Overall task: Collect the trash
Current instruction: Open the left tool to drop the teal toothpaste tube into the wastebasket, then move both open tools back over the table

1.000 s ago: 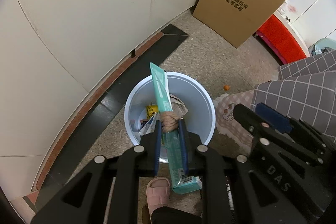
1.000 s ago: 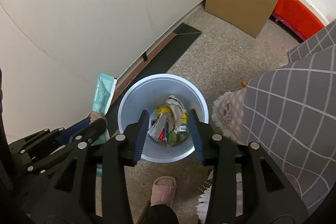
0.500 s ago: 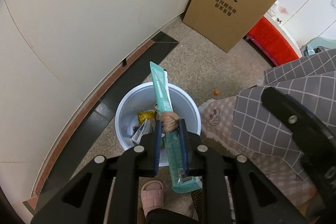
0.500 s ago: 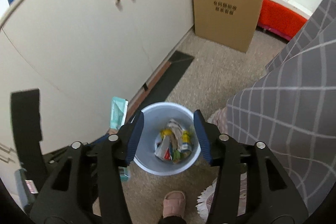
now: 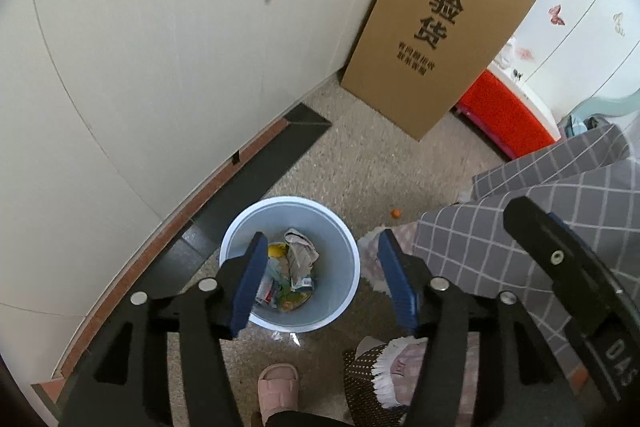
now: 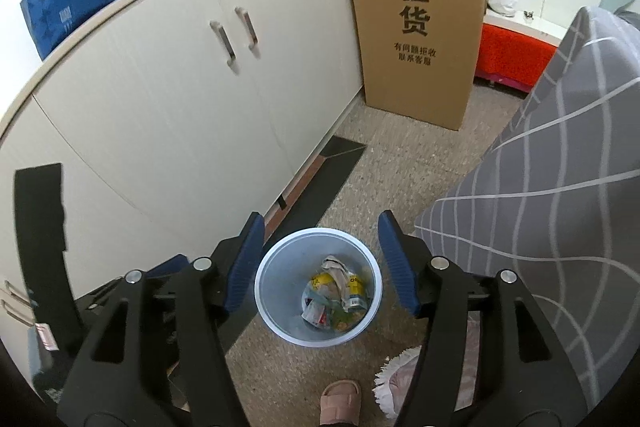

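Both jaws are being opened, with nothing seen between them: left gripper and right gripper. The round pale-blue plastic bin is framed directly below both, crumpled wrappers and packets lying inside. Neither hand can be judged nearer; further trash is not visible.

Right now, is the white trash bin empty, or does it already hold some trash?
It holds trash. The bin stands upright on the floor, with crumpled paper and colourful wrappers covering its bottom, well below the rim.
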